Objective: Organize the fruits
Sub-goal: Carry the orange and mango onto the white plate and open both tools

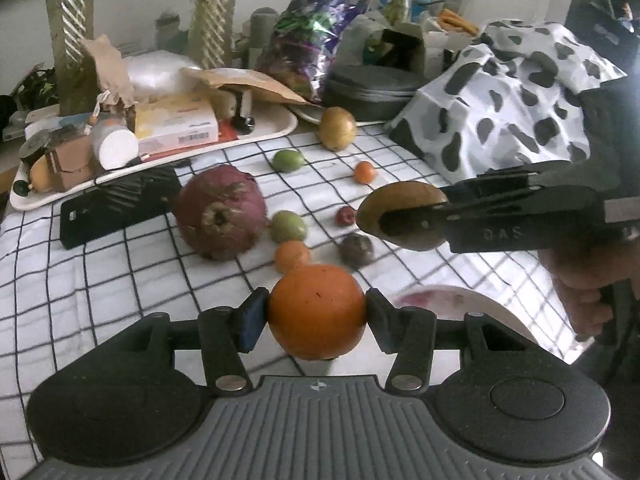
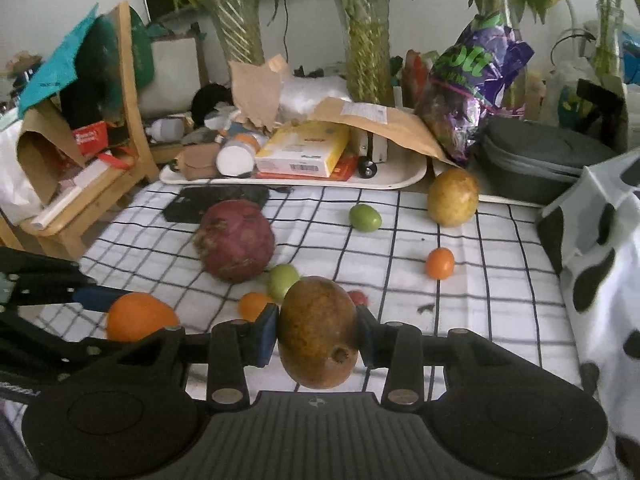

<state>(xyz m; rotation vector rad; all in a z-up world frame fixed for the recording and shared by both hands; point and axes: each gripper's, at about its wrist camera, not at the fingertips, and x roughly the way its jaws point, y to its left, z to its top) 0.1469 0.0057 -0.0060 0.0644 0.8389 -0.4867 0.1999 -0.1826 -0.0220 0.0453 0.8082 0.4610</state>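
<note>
left tool clamped, right tool clamped

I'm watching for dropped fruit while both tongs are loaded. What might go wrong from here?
1. The orange in the left tongs is pinched only at its sides; being round, it may slip out.
2. The brownish mango in the right tongs bulges beyond the pads and may twist loose.
3. A fall could scatter the small green fruit below.
</note>
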